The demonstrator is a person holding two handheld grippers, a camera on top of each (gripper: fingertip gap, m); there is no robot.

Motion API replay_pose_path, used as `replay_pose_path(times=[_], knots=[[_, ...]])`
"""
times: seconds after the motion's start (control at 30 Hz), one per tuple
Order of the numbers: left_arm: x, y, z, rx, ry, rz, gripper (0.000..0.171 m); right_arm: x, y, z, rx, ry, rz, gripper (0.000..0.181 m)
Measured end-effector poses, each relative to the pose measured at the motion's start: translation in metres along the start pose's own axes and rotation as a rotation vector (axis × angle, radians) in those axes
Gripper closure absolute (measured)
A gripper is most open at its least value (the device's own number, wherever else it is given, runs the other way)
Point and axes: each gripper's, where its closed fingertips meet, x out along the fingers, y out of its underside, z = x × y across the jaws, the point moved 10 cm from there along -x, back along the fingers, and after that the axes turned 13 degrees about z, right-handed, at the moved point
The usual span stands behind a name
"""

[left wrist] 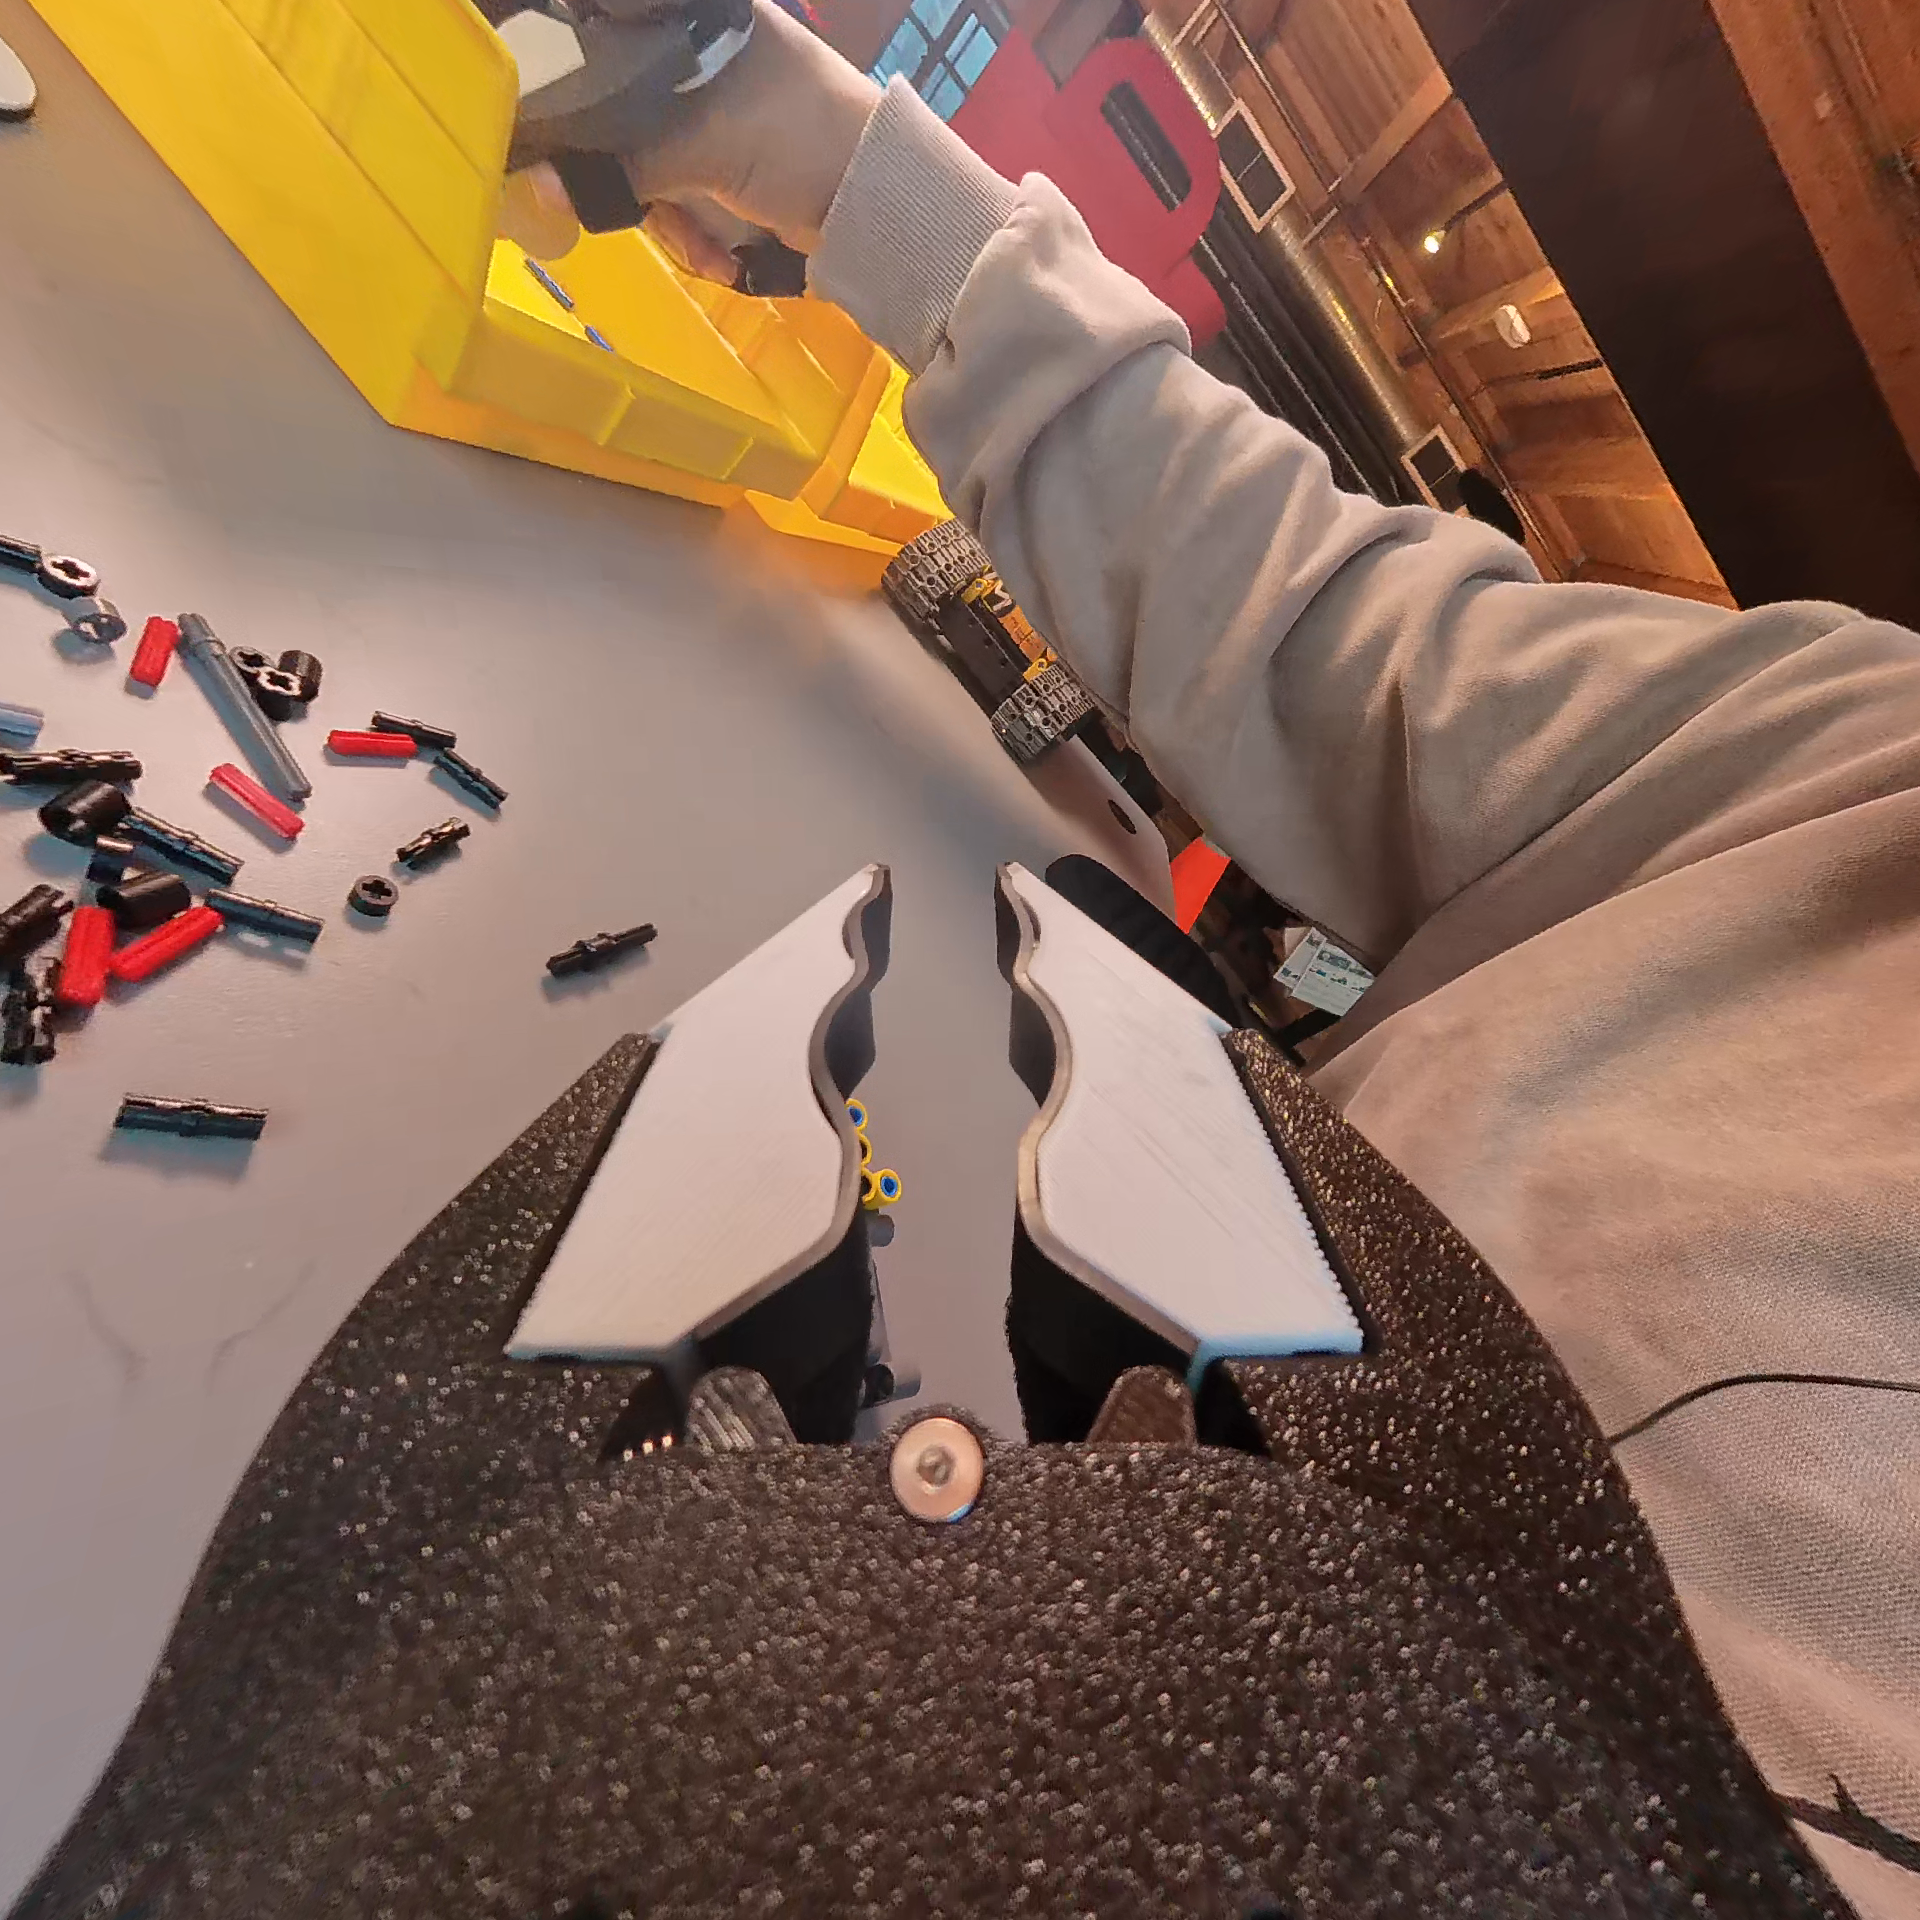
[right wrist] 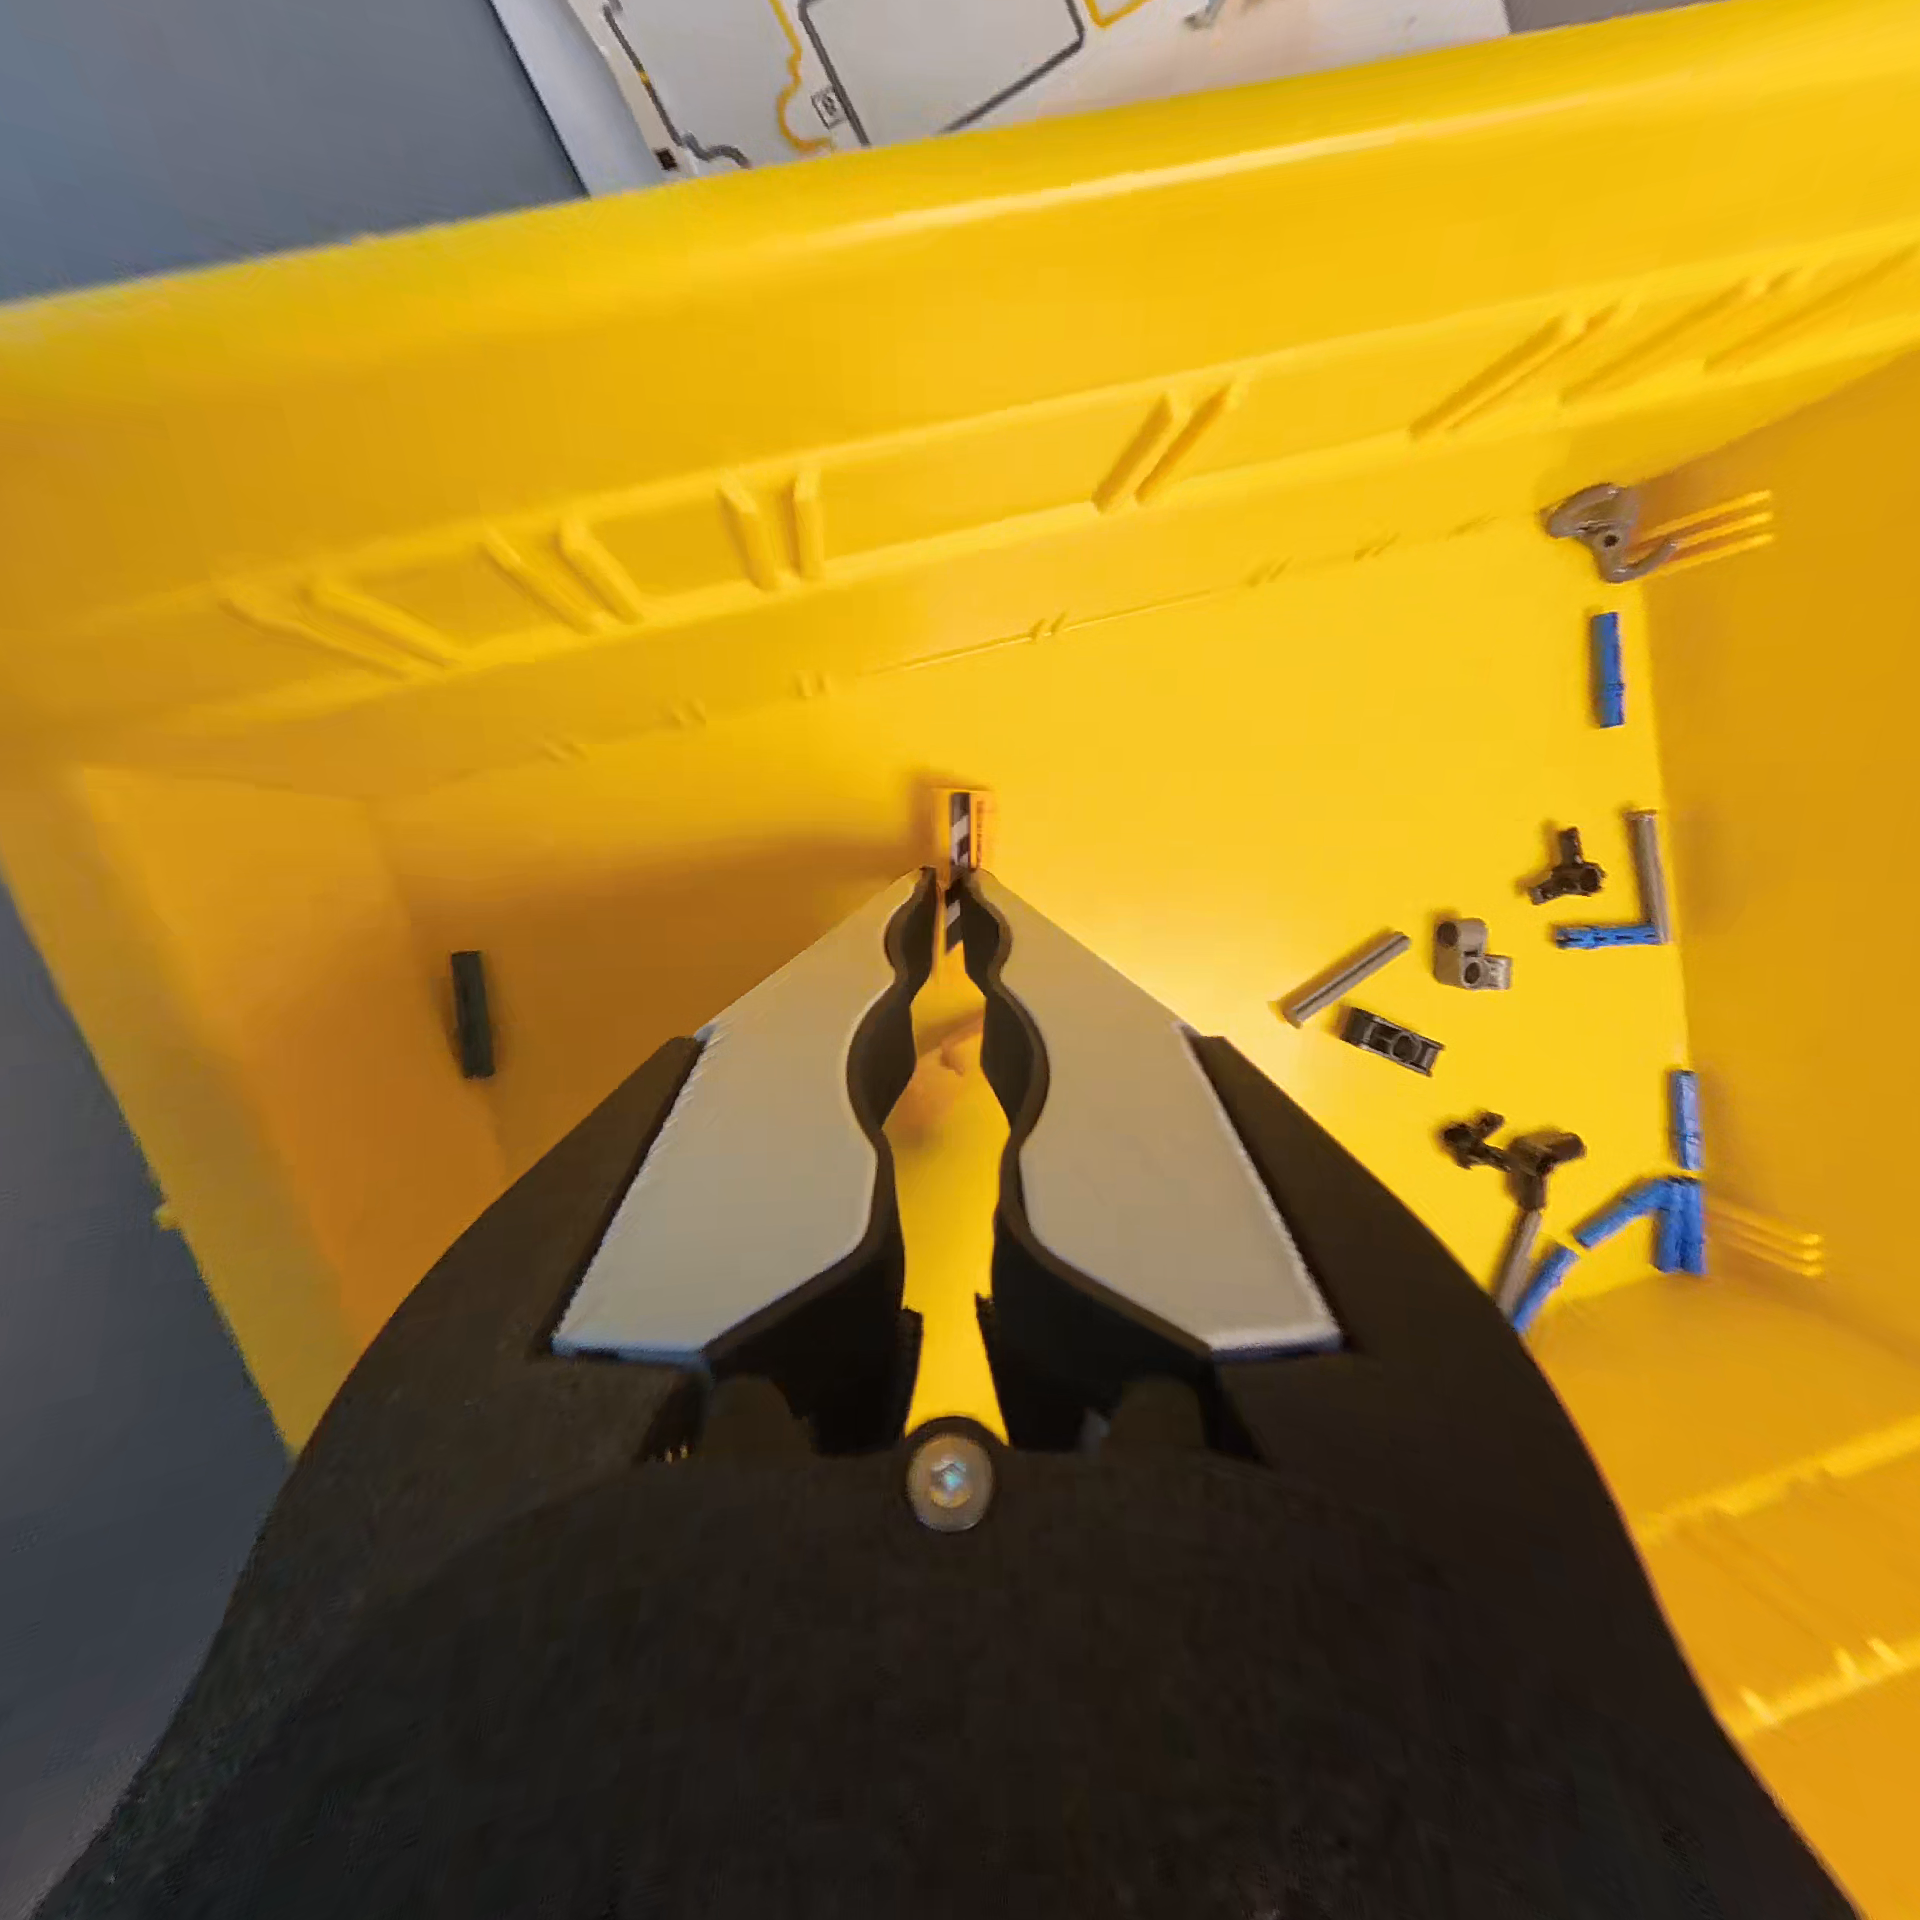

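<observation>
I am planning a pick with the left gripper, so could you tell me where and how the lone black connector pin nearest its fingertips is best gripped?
Grip the black connector pin around its middle collar, coming from above with the left gripper turned so the fingers close across its thin width. It lies flat on the grey table, apart from the other pieces, so both long sides look free.
</observation>
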Motion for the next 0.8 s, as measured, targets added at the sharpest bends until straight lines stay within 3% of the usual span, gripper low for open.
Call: replay_pose_path(times=[0.13,0.27,0.57,0.8], knots=[[-0.001,0.000,0.002,-0.019,0.016,-0.008,0.152,-0.007,0.002,0.001,0.161,-0.441,0.023,0.181],[-0.001,0.000,0.003,-0.024,0.022,-0.001,0.151,0.001,0.012,-0.010,0.271,-0.531,0.079,0.178],[-0.001,0.000,0.007,-0.062,0.046,-0.008,0.151,-0.003,0.014,-0.022,0.326,-0.358,0.088,0.171],[-0.003,0.000,0.009,-0.080,0.061,-0.024,0.151,-0.060,0.020,-0.002,0.258,-0.020,-0.002,0.167]])
